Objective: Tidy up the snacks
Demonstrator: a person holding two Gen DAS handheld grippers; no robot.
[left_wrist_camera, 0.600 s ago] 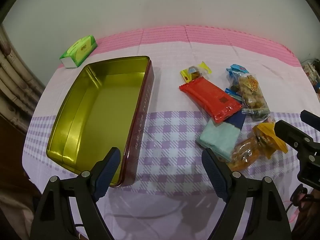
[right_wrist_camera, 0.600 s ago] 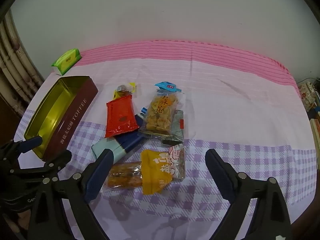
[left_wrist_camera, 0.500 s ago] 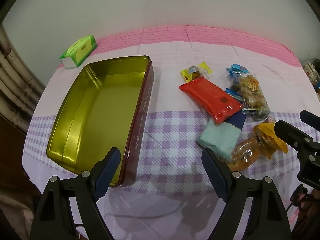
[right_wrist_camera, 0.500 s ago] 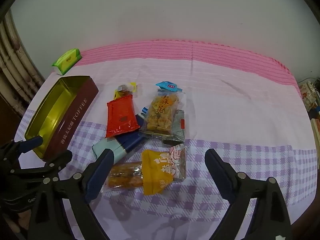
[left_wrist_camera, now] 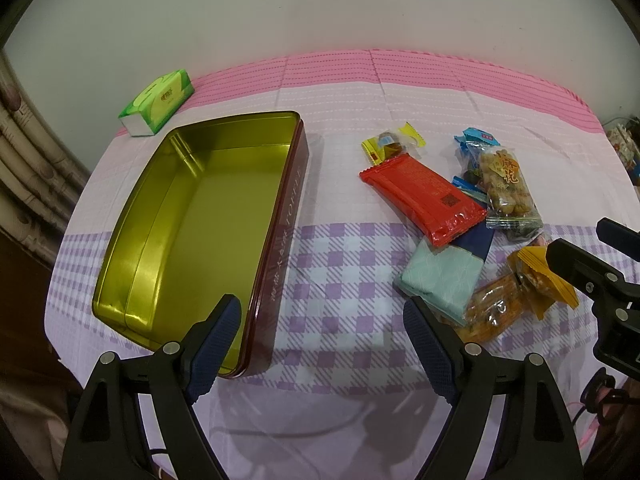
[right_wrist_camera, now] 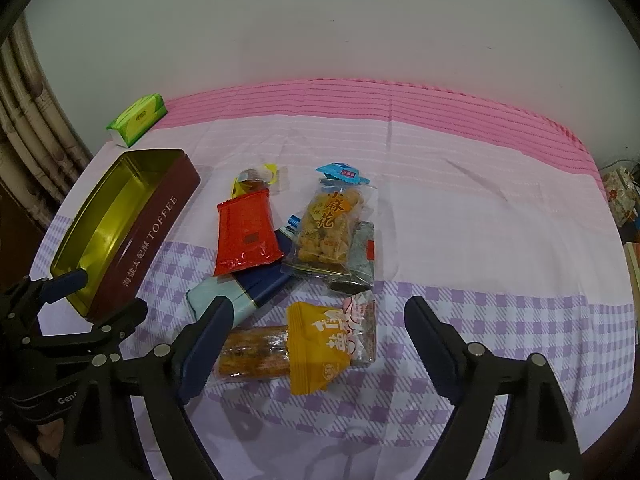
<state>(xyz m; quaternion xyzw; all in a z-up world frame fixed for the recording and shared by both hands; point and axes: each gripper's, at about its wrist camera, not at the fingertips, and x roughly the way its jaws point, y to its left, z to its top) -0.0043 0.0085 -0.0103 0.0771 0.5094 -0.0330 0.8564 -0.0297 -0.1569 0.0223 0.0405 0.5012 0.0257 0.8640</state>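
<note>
An open maroon toffee tin (left_wrist_camera: 280, 216) with a bare gold inside lies at the left of the table (right_wrist_camera: 168, 216). To its right lies a pile of snacks: a red packet (left_wrist_camera: 424, 196) (right_wrist_camera: 246, 236), a mint and navy box (left_wrist_camera: 444, 276) (right_wrist_camera: 248, 292), a clear bag of fried twists (right_wrist_camera: 328, 228), a yellow packet (right_wrist_camera: 316, 352) and a small yellow candy (left_wrist_camera: 390, 144). My left gripper (left_wrist_camera: 320, 344) hangs open above the cloth by the tin's near corner. My right gripper (right_wrist_camera: 316, 344) hangs open over the yellow packet, touching nothing.
A green tissue pack (left_wrist_camera: 158, 102) sits at the far left by the wall. The table carries a pink and purple checked cloth (right_wrist_camera: 480, 220). A curtain (left_wrist_camera: 28, 168) hangs past the left edge; clutter (right_wrist_camera: 622, 196) lies beyond the right edge.
</note>
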